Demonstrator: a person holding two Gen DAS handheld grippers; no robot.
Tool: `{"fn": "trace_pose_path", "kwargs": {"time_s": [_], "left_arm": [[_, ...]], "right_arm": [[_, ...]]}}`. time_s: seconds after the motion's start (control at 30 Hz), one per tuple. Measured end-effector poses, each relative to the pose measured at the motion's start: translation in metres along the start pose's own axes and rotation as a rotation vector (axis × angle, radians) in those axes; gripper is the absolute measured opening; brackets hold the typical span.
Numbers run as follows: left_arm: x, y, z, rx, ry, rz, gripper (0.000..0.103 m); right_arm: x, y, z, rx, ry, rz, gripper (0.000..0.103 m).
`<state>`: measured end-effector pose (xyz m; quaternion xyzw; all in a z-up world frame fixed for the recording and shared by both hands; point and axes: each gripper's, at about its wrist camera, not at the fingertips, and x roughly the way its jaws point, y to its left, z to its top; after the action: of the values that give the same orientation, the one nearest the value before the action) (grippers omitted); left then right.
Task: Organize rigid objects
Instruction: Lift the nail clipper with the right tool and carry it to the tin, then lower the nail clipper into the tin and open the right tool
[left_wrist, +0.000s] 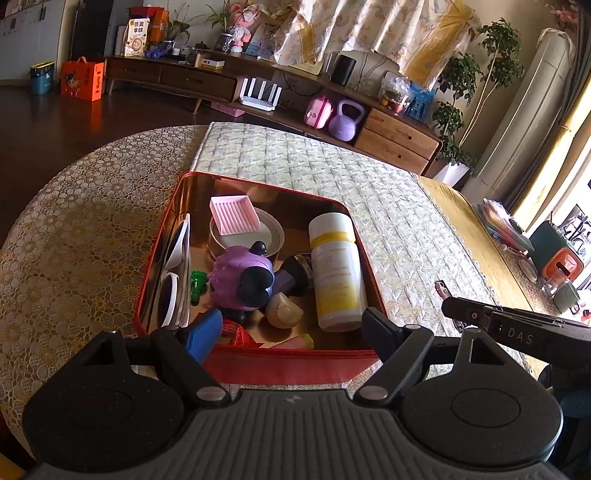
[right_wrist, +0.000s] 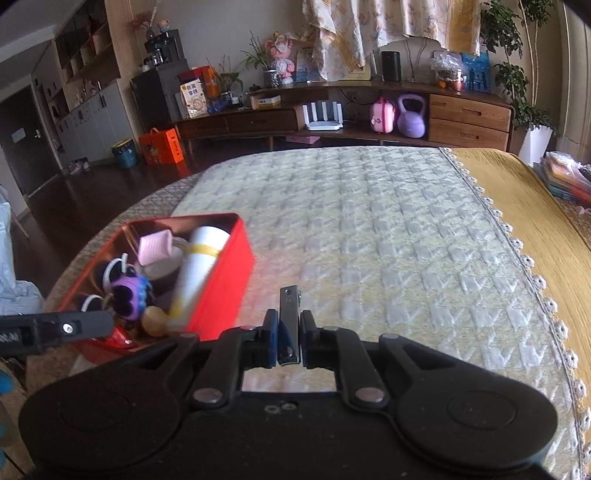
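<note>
A red tin box (left_wrist: 255, 360) sits on the quilted mat (left_wrist: 388, 206). It holds a white and yellow bottle (left_wrist: 334, 269), a pink ridged tray (left_wrist: 234, 214), a purple toy (left_wrist: 242, 278), white sunglasses (left_wrist: 173, 280) and several small items. My left gripper (left_wrist: 284, 328) is open over the box's near edge. My right gripper (right_wrist: 288, 339) is shut on a metal nail clipper (right_wrist: 288, 314), held above the mat to the right of the box (right_wrist: 218, 291). The clipper's tip also shows in the left wrist view (left_wrist: 443, 290).
A round table with a gold patterned cloth (left_wrist: 74, 229) lies under the mat. A yellow cloth (right_wrist: 524, 206) covers the table's right part. A wooden cabinet (right_wrist: 369, 110) with a pink case and a purple kettlebell stands at the back.
</note>
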<state>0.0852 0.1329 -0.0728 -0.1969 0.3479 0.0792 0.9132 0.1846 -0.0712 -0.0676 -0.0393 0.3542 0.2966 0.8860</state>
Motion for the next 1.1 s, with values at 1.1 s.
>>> {"fn": "trace_pose_path", "kwargs": {"time_s": [1.1], "left_arm": [[-0.021, 0.064, 0.001, -0.126, -0.050, 0.045, 0.083]], "right_arm": [[0.068, 0.109, 0.000, -0.142, 0.135, 0.048, 0.011]]}}
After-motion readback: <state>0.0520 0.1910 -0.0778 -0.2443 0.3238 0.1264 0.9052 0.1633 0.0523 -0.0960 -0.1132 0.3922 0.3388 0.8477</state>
